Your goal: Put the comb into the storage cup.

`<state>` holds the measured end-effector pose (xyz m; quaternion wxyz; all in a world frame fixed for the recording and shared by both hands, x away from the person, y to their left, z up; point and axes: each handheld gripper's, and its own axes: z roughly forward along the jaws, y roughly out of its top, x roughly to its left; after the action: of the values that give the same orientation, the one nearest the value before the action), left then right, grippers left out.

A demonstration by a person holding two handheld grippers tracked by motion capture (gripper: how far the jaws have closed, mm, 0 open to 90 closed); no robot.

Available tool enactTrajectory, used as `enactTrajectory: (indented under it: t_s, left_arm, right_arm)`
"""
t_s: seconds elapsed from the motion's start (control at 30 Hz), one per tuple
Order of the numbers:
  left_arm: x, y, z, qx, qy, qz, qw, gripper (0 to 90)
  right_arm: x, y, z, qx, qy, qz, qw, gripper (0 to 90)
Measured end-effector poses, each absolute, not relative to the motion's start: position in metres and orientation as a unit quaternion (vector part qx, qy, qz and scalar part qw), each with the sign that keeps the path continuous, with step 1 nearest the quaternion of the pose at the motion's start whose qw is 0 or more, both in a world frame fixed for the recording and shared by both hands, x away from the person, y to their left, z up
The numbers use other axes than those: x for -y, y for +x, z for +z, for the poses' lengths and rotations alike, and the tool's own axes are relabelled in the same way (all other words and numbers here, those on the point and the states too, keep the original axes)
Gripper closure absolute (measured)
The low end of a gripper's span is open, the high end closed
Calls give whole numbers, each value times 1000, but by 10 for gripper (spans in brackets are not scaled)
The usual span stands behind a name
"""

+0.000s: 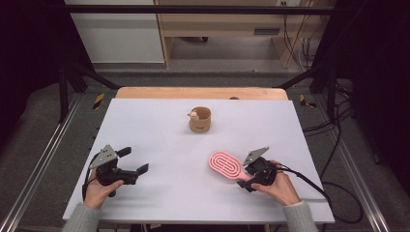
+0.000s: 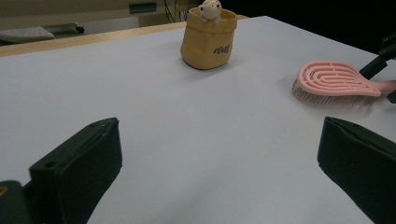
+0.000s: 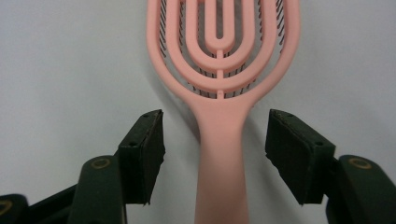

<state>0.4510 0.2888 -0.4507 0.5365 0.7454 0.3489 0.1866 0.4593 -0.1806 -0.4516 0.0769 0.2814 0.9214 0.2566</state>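
A pink vented hairbrush lies bristles down on the white table, right of centre. My right gripper straddles its handle, one pad on each side with a gap to the handle on both, so it is open. A tan fabric pot with a small plush animal on its rim stands upright farther back at the middle. My left gripper rests at the front left, jaws wide open with nothing between them.
The white tabletop has a wooden edge at the back. Metal rails run along both sides. A black cable trails from the right gripper off the right edge. Bare table lies between the two grippers.
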Motion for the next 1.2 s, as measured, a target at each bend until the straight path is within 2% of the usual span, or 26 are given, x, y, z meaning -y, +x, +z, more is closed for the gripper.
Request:
enactTrajectory:
  t_s: [0.77,0.97,1.2]
  left_arm:
    - [-289,451,-451,-350,746,186,536,0]
    - [-289,451,-451,-350,745,187,536,0]
    - [-289,451,-451,-349,746,186,536,0]
  right_arm:
    - [180,462,-457,-926,280,238,88,628]
    - [179,461,-457,-926,280,237,85,673]
    - [179,461,-457,-928,273,237,87,686]
